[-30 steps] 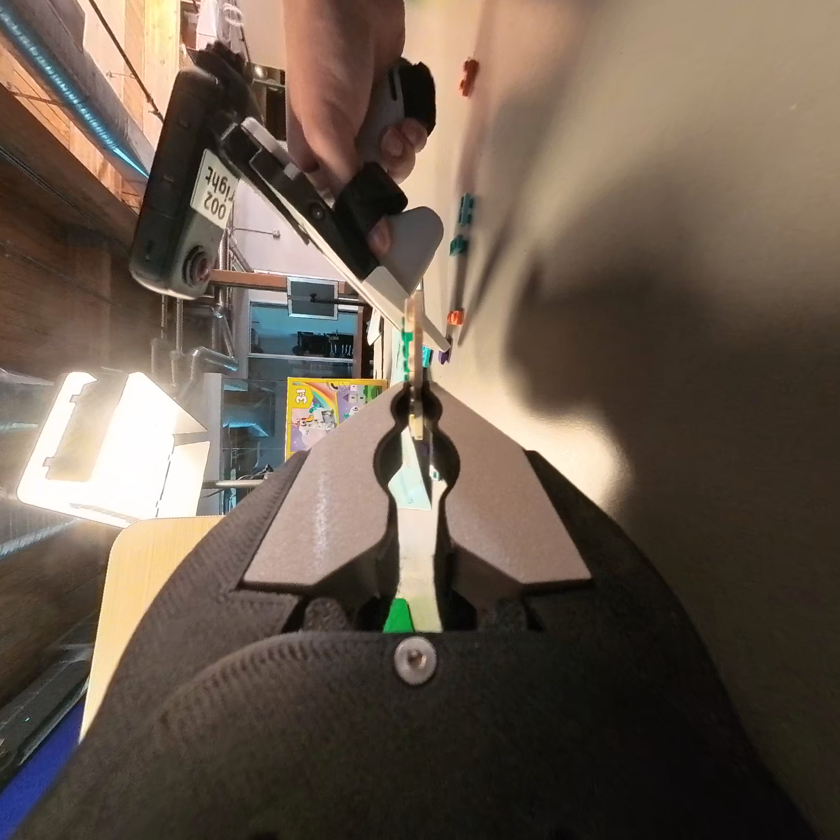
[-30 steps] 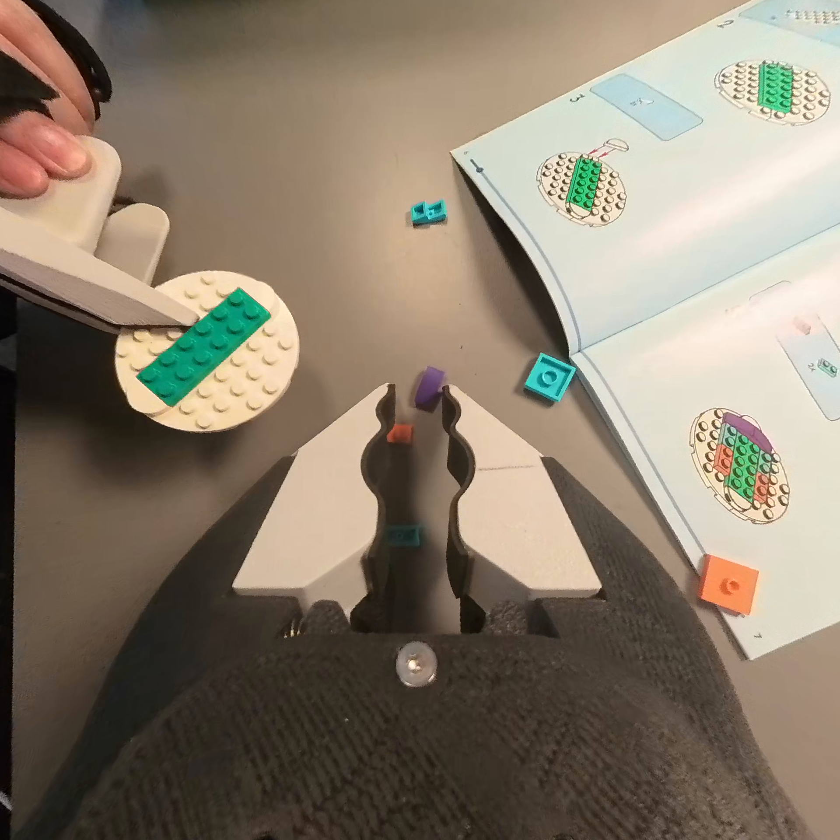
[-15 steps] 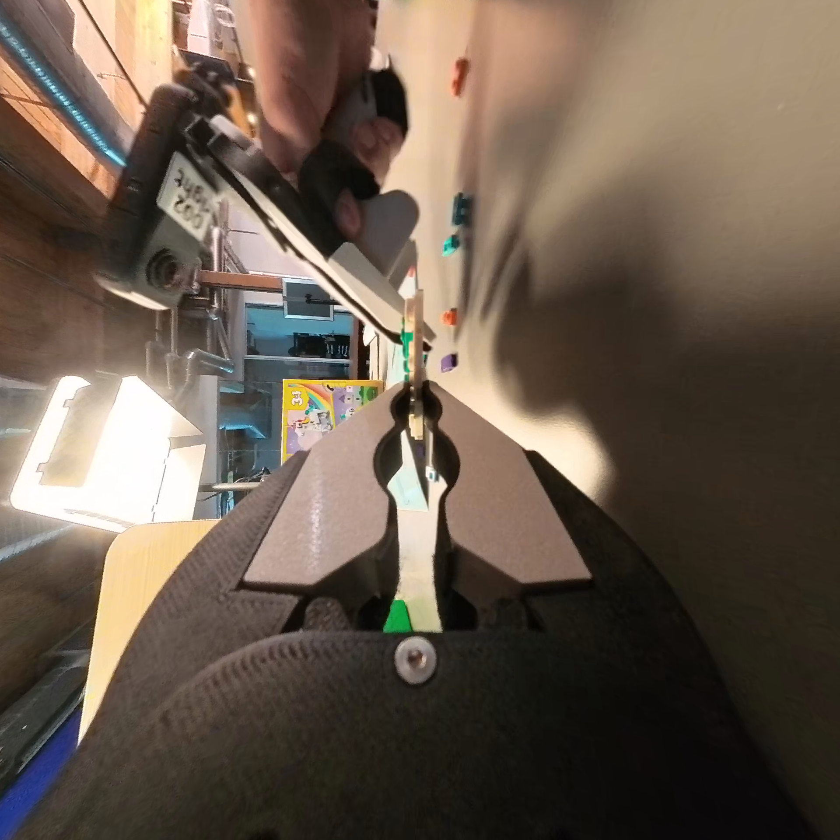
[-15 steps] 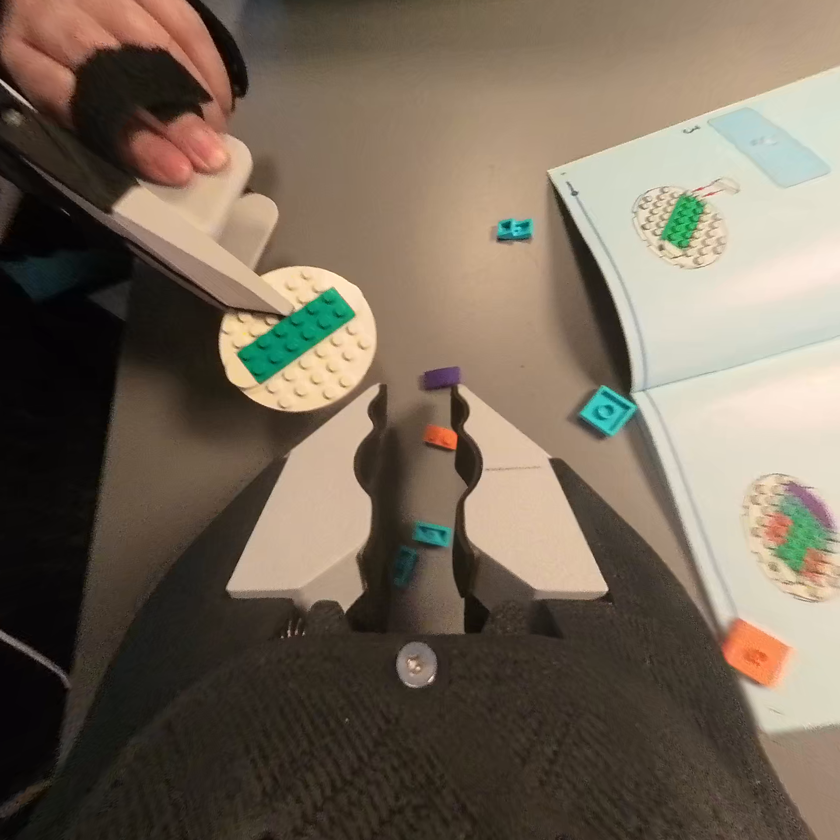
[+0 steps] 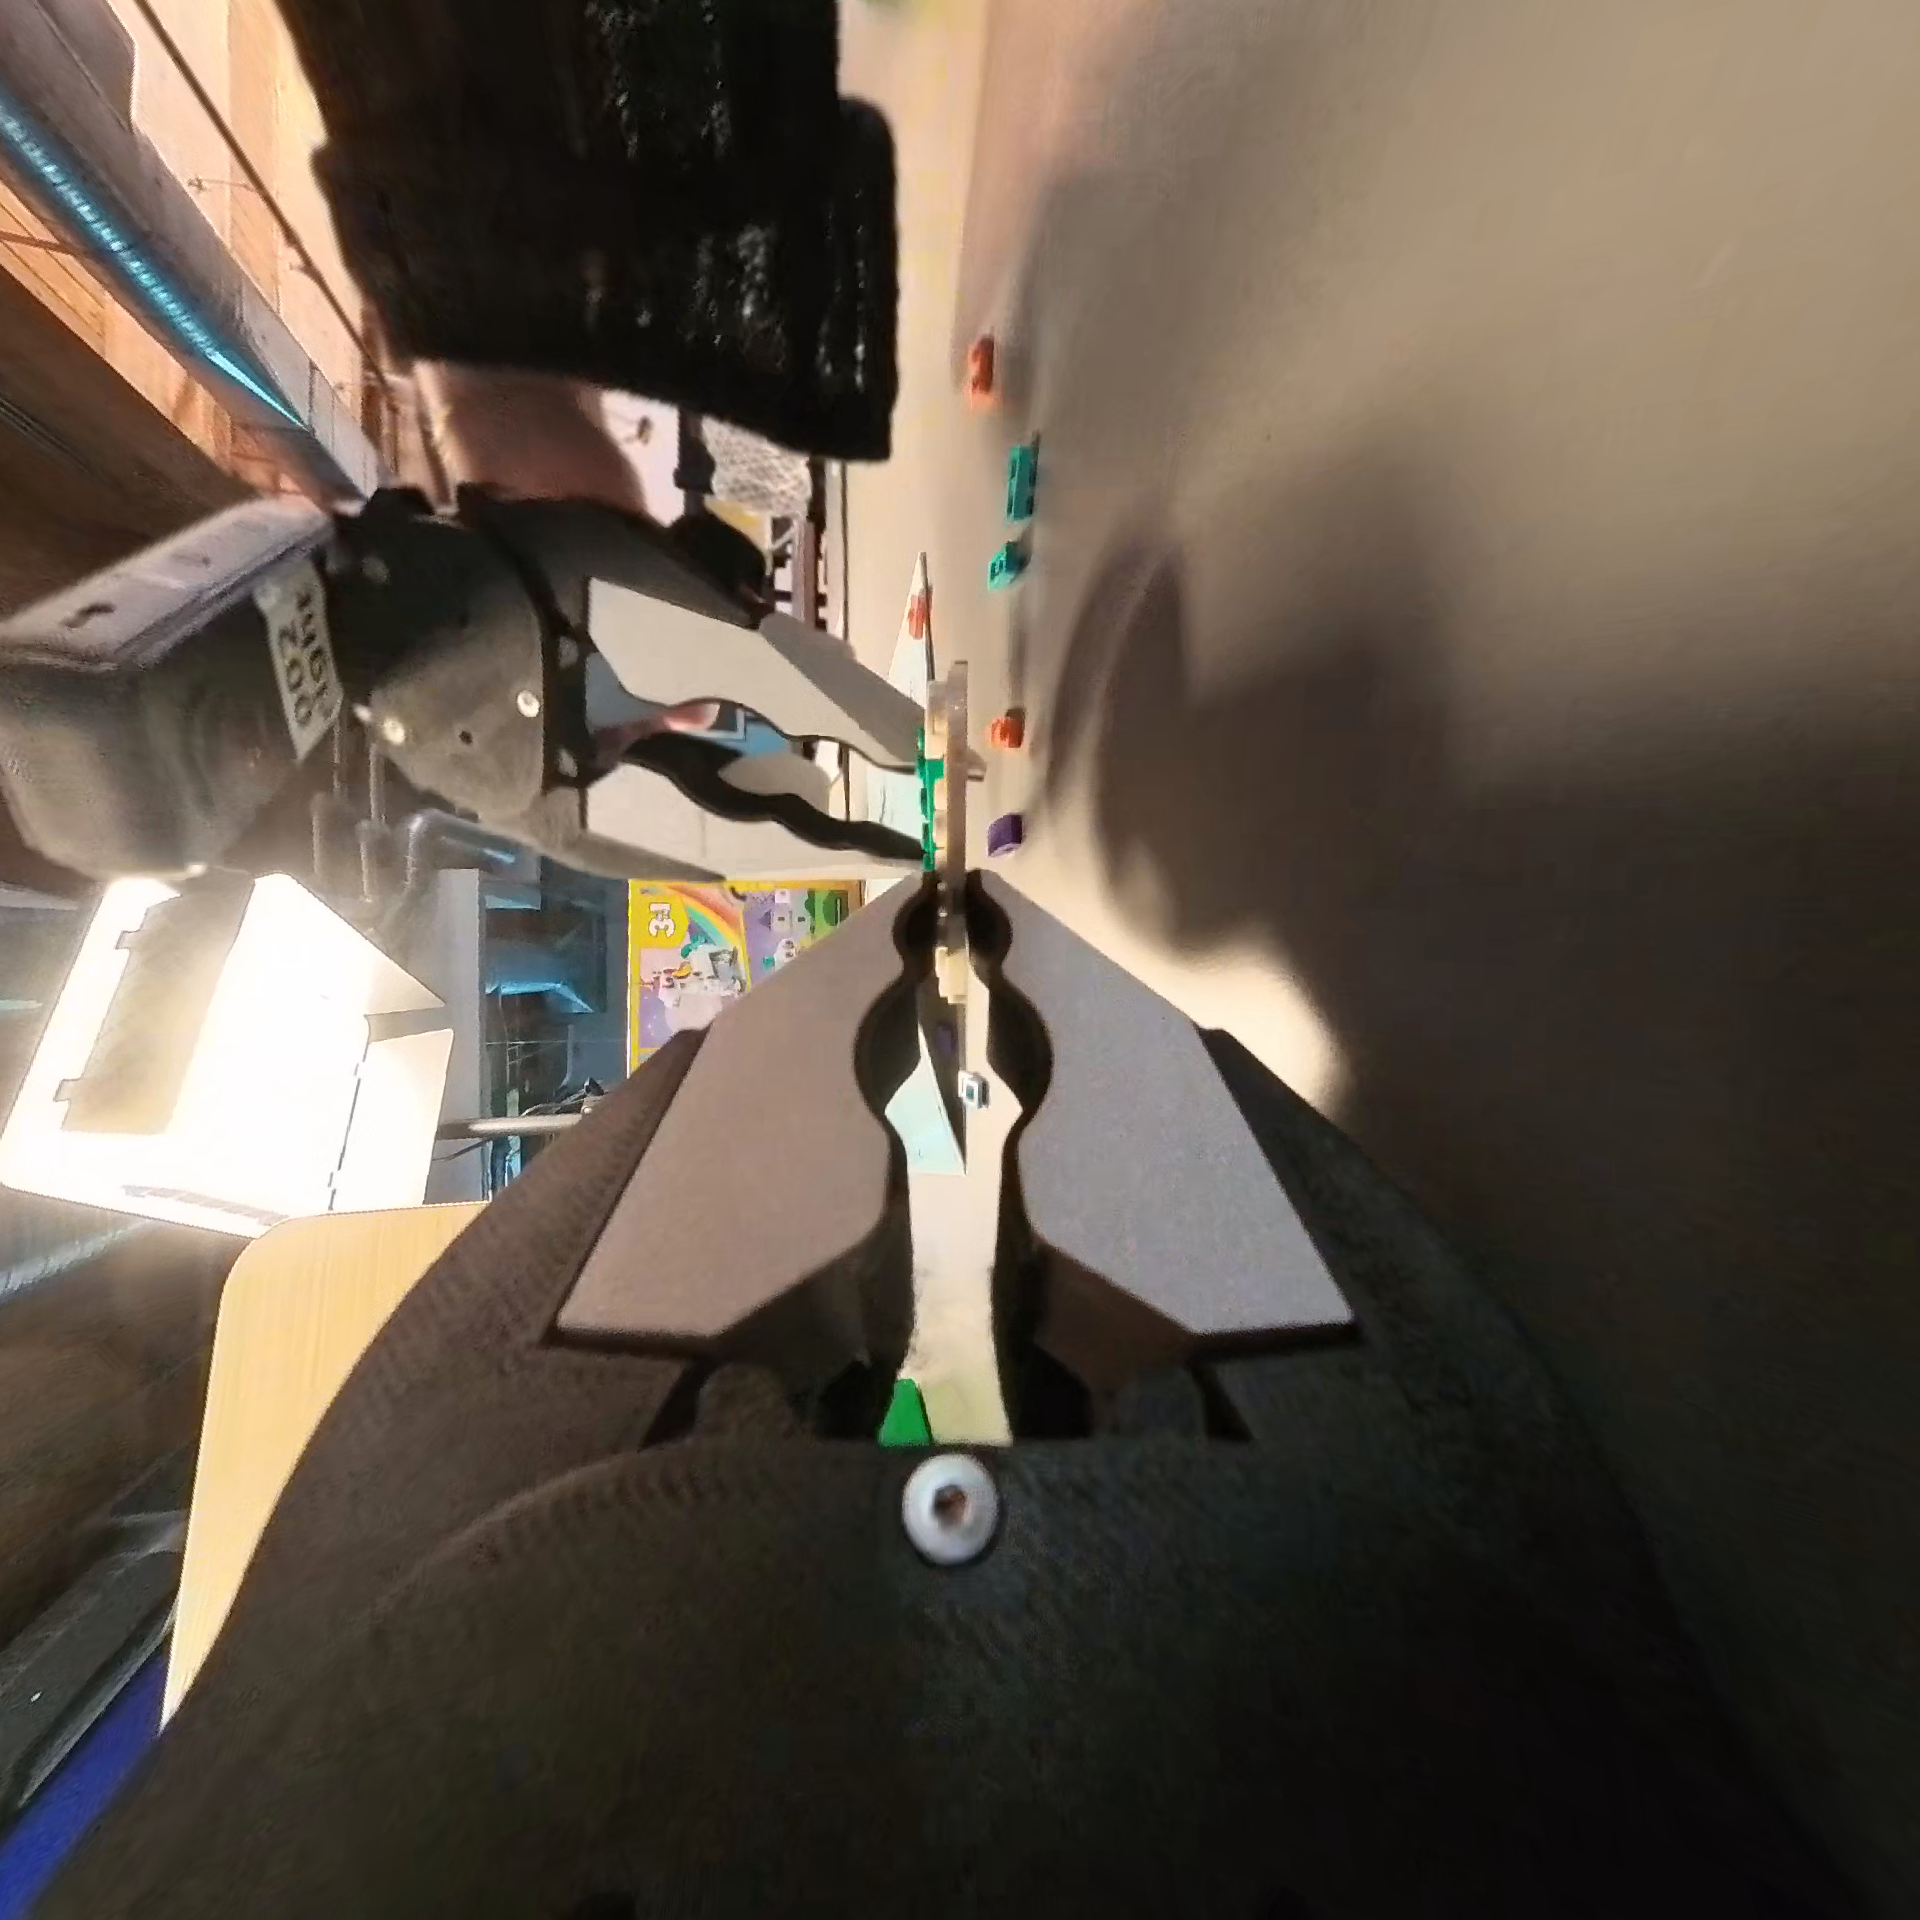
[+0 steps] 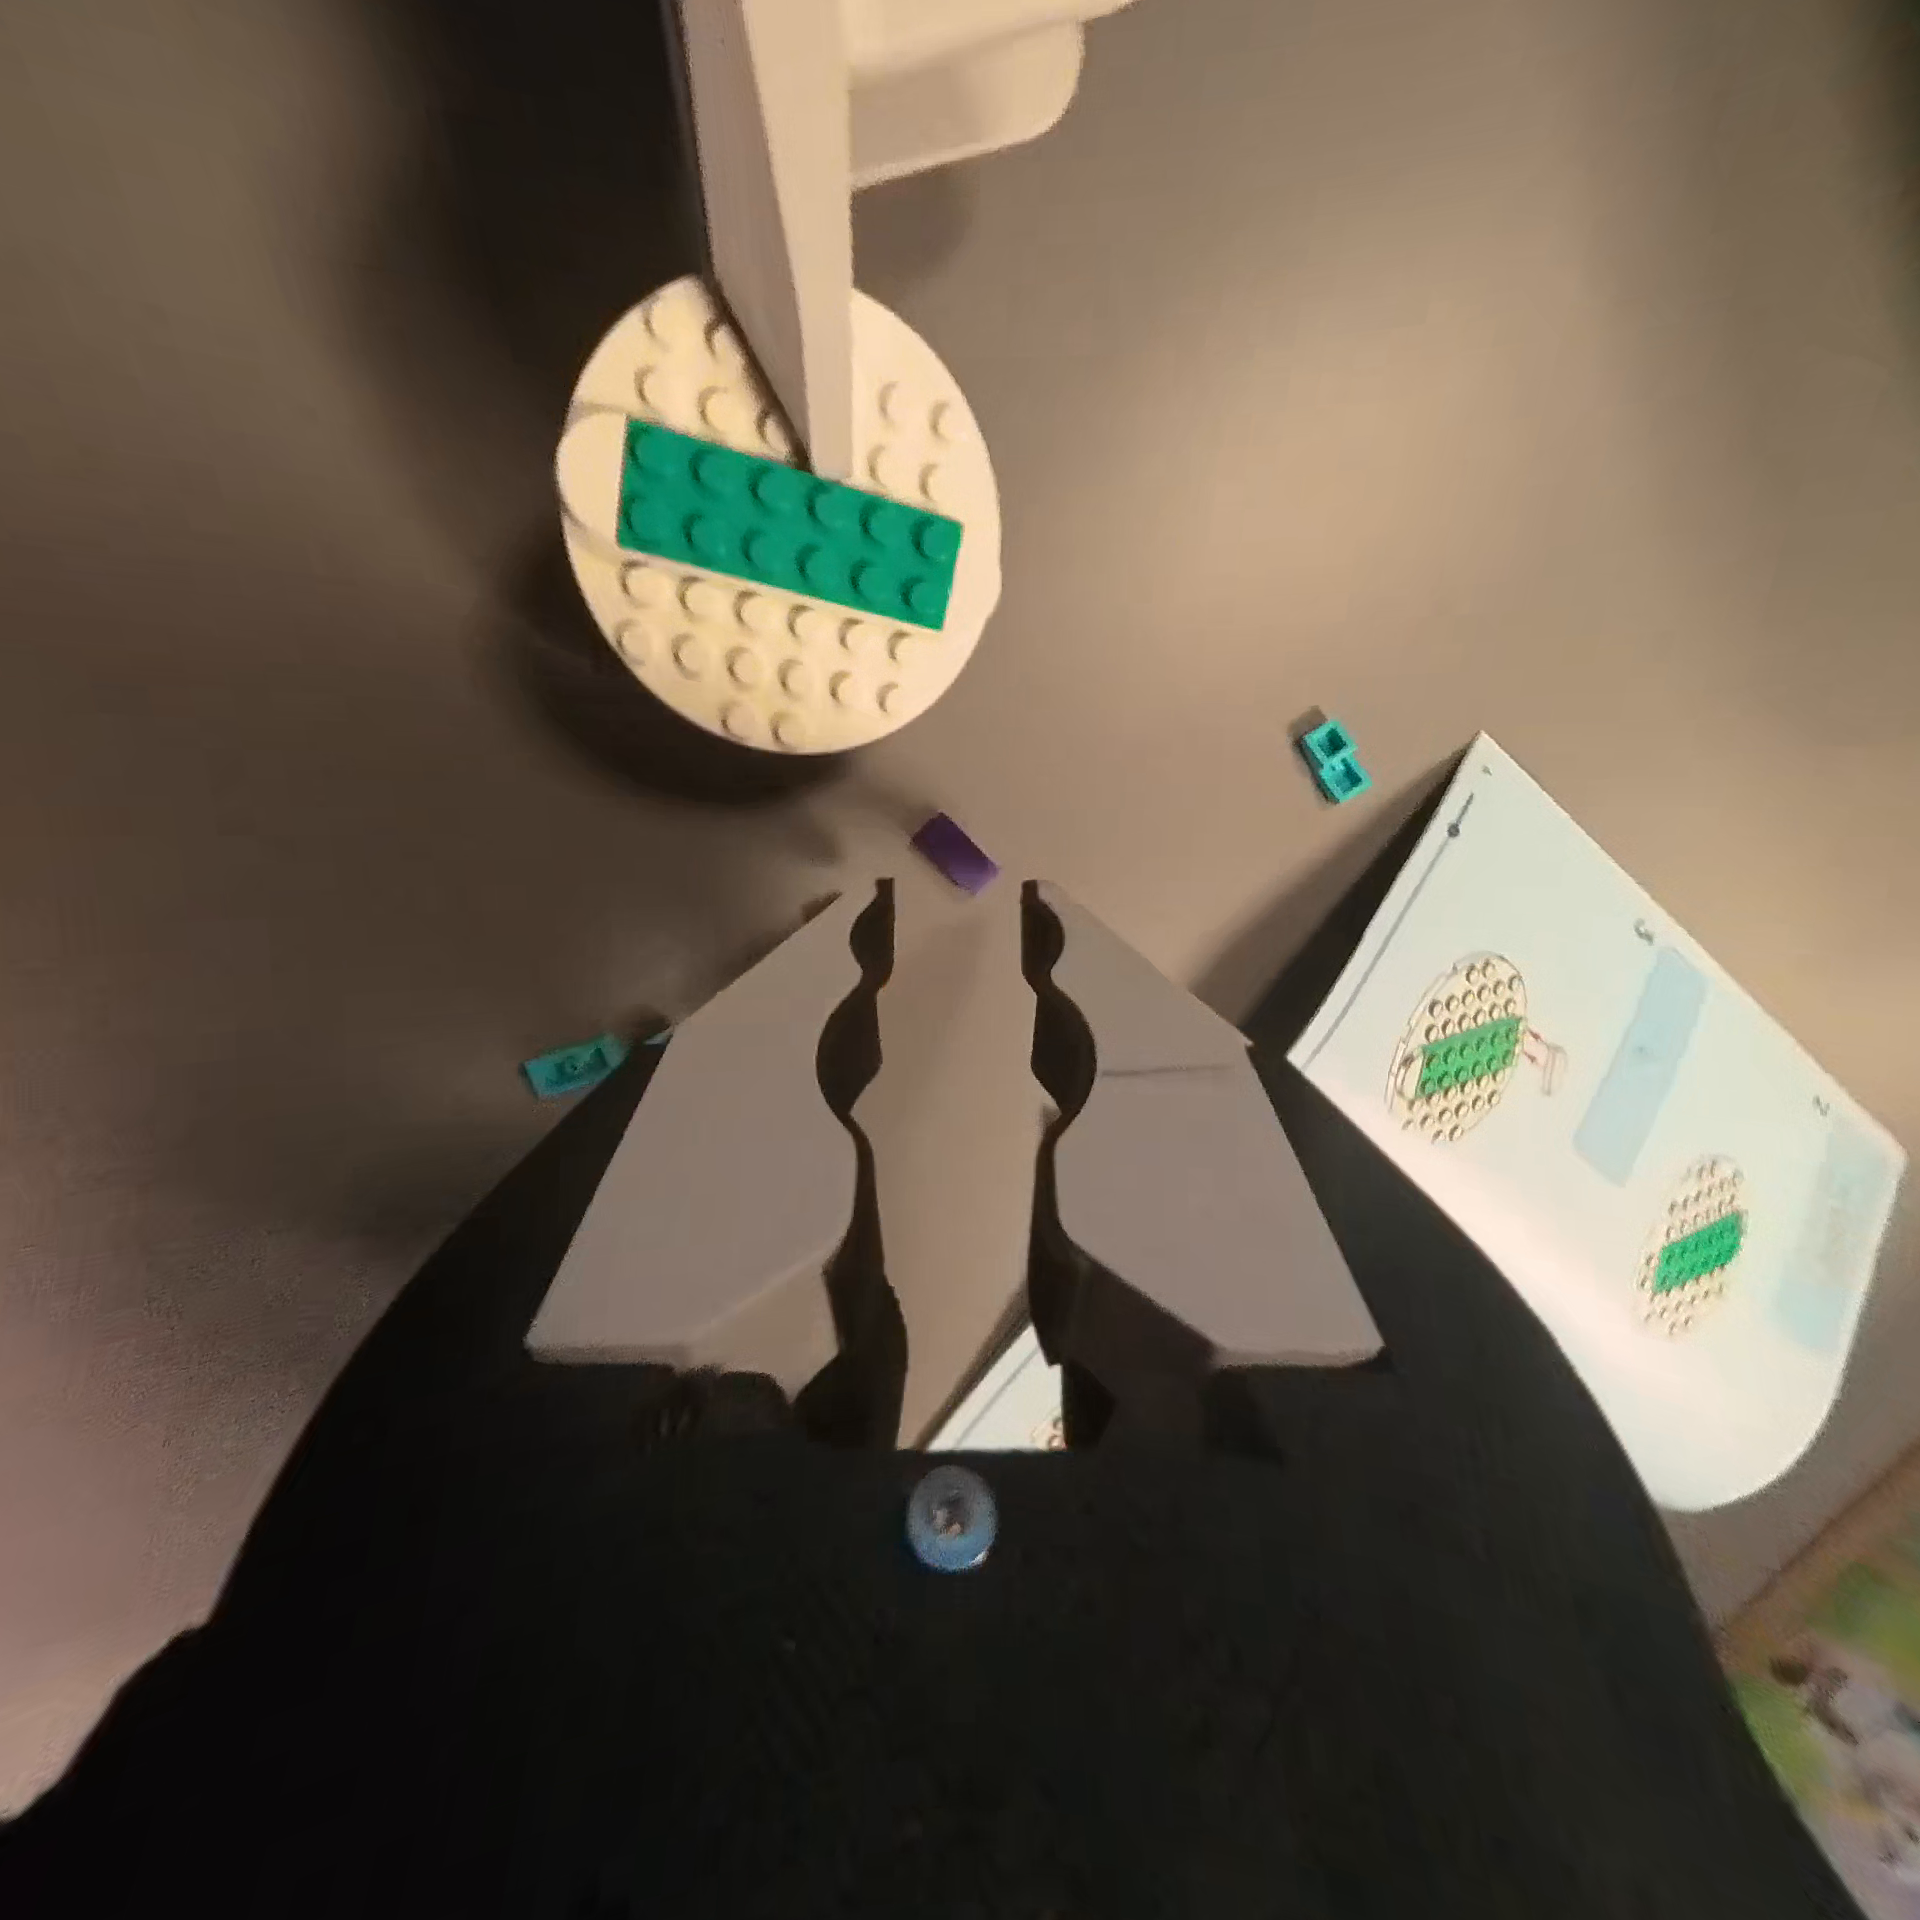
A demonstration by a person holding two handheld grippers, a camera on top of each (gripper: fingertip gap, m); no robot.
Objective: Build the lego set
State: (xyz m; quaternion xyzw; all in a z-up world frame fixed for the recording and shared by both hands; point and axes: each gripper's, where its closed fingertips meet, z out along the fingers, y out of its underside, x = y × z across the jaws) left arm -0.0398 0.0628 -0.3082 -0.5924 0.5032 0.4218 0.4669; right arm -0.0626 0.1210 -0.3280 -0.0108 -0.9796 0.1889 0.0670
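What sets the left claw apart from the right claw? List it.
The left claw is shut on the round white plate, gripping its rim edge-on. The right claw is open and holds nothing, above the purple piece. Both have grey two-finger tips on black bodies.

**Grey table with loose bricks and a booklet**

The grey table (image 6: 1455, 416) carries a purple brick (image 6: 956, 852), two teal bricks (image 6: 1333, 767) (image 6: 569, 1066) well apart, and an open instruction booklet (image 6: 1621, 1143) at the right.
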